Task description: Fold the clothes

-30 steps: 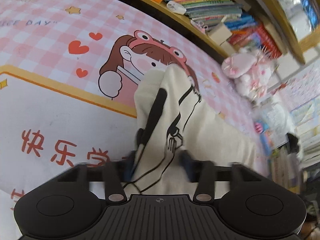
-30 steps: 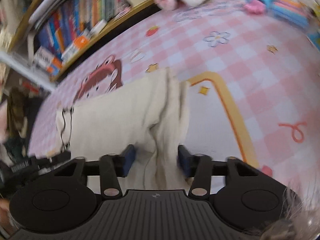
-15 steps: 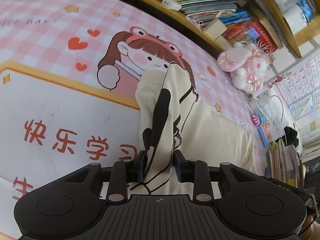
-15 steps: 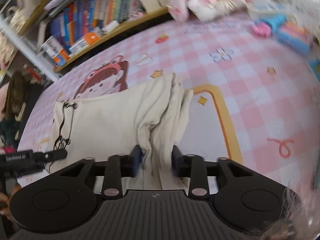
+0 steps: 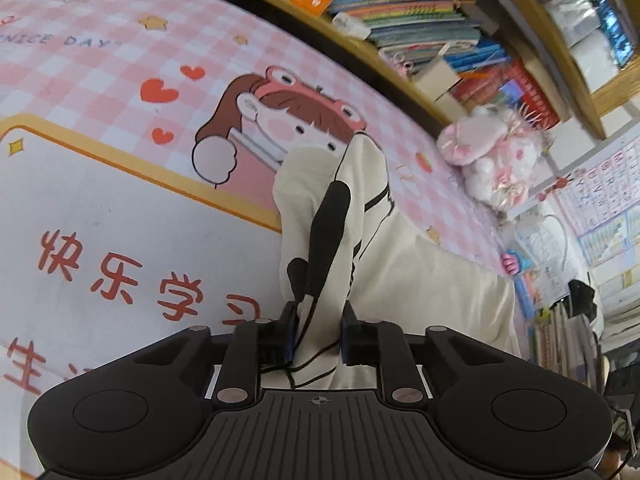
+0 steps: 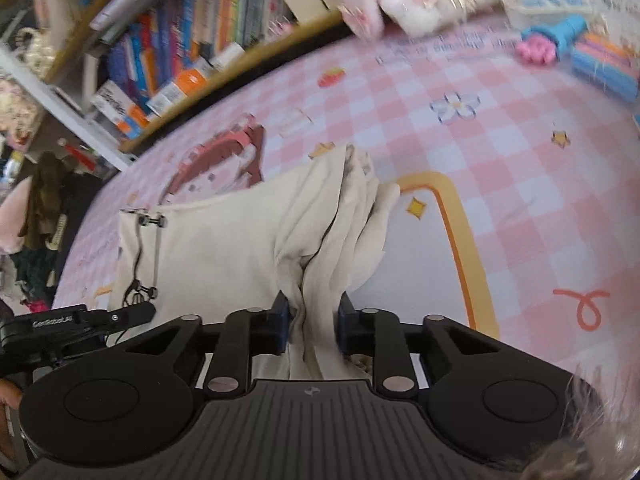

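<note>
Left wrist view: the left gripper [image 5: 318,334] has just been closing, and its two blue-padded black fingers [image 5: 289,334] now pinch a bunched fold of the cream garment [image 5: 420,276] between them. The cloth is soft and matte, gathered into a narrow ridge that rises from the jaws. A thick black strip [image 5: 326,236] runs along that ridge, and thin black cords [image 5: 310,364] loop from it down between the jaws. Beyond the ridge the garment spreads in a broad, slightly rumpled sheet toward the right edge of the mat [image 5: 100,200].

The mat is smooth, checked in pink and white, with an orange-bordered white panel bearing red characters and a cartoon figure in a frog hat [image 5: 280,120], which the garment partly covers. Past the mat's far edge stand wooden shelves of books [image 5: 400,12], with a fluffy pink and white plush toy [image 5: 492,160] by its far right corner.

In the right wrist view, the right gripper [image 6: 312,328] has also just been closing and now clamps a thick, vertically pleated bundle of the same cloth. The garment lies flat toward the left there, with a corded edge and small black toggles [image 6: 150,220], near the middle of the mat. The left gripper's black tip [image 6: 128,314] shows at the garment's near left corner.
</note>
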Demonstrator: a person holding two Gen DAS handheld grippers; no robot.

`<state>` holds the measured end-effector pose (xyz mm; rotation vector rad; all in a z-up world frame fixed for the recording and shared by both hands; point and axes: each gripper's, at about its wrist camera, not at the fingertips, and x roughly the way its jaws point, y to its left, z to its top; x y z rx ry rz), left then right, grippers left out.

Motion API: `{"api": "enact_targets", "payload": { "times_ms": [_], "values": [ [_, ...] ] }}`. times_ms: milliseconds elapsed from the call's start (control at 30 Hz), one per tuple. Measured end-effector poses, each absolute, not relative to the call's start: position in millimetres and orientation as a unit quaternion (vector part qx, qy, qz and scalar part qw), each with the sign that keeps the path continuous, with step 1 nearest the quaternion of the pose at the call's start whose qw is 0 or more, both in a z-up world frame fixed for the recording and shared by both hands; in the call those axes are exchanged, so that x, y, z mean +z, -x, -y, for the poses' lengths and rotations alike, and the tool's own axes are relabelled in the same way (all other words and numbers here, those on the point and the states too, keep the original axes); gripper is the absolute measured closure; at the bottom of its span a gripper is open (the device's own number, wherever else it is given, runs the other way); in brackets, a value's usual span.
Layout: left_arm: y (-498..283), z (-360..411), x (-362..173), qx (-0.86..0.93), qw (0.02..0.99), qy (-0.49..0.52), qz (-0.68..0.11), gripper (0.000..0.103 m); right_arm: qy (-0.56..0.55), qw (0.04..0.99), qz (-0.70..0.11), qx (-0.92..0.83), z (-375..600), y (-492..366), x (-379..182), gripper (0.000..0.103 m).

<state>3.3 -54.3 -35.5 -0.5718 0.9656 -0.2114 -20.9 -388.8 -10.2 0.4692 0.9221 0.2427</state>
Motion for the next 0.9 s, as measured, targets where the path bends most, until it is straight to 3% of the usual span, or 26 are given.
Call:
{"api": "enact_targets", "payload": {
  "times_ms": [900],
  "values": [
    [38,61,-5,-0.094,0.870,0.270,-0.403,0.086,-0.185,0.883,-0.397,0.171,395,44,21,0.084]
  ]
}}
